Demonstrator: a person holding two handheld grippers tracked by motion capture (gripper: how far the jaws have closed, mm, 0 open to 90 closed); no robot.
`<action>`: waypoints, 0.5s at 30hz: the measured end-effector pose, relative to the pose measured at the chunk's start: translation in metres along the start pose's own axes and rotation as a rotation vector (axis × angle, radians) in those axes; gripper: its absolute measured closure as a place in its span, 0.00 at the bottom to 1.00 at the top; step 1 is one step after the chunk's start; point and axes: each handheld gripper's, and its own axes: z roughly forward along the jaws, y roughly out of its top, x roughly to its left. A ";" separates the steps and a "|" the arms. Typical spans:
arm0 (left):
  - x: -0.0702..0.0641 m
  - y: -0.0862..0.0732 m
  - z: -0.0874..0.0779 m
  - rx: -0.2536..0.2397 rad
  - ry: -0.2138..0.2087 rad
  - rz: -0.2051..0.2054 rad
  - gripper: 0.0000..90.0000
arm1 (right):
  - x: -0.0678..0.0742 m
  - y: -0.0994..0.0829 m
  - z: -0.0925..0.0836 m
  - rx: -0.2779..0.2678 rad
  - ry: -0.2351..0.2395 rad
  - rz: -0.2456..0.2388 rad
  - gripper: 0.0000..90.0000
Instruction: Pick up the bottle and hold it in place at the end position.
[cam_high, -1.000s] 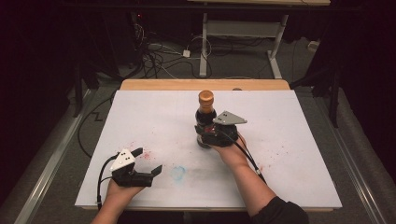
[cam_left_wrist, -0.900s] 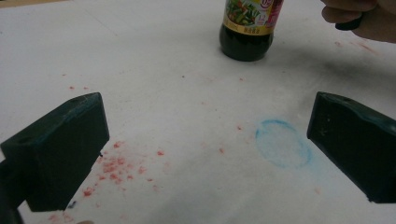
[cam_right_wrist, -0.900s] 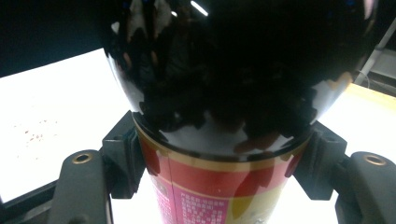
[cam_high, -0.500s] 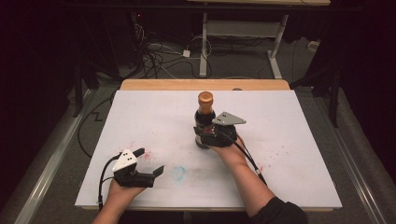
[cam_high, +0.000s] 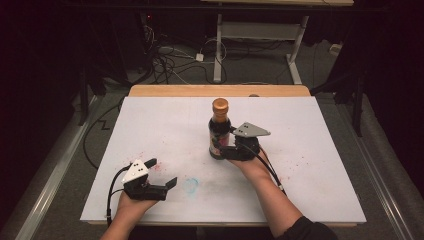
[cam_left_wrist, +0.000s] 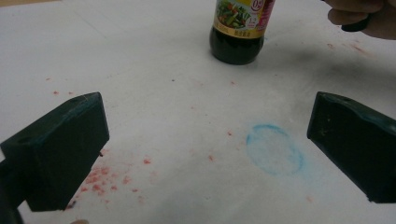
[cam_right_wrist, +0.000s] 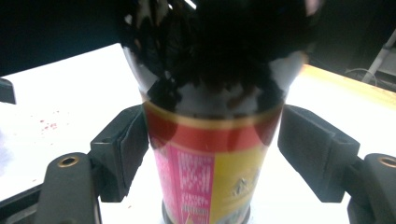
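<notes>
Dark room, cables (cam_high: 165, 52) on floor (cam_high: 100, 107)

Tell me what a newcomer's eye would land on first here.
The dark sauce bottle standing upright mid-table on the white board, with the right gripper around its base; its jaws have just been opening, and a gap shows on the right side in the right gripper view. Next, the left gripper, open near the front-left edge, beside a blue ring stain.
</notes>
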 end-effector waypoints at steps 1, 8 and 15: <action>0.000 0.000 0.001 0.002 0.002 0.008 0.00 | 0.000 0.000 -0.003 -0.006 0.000 0.006 0.29; -0.004 -0.001 0.006 -0.004 -0.004 0.019 0.00 | -0.005 -0.006 -0.025 -0.033 -0.002 0.014 0.32; -0.009 -0.002 0.017 0.037 -0.015 0.023 0.00 | -0.009 -0.014 -0.042 -0.039 -0.010 0.031 0.46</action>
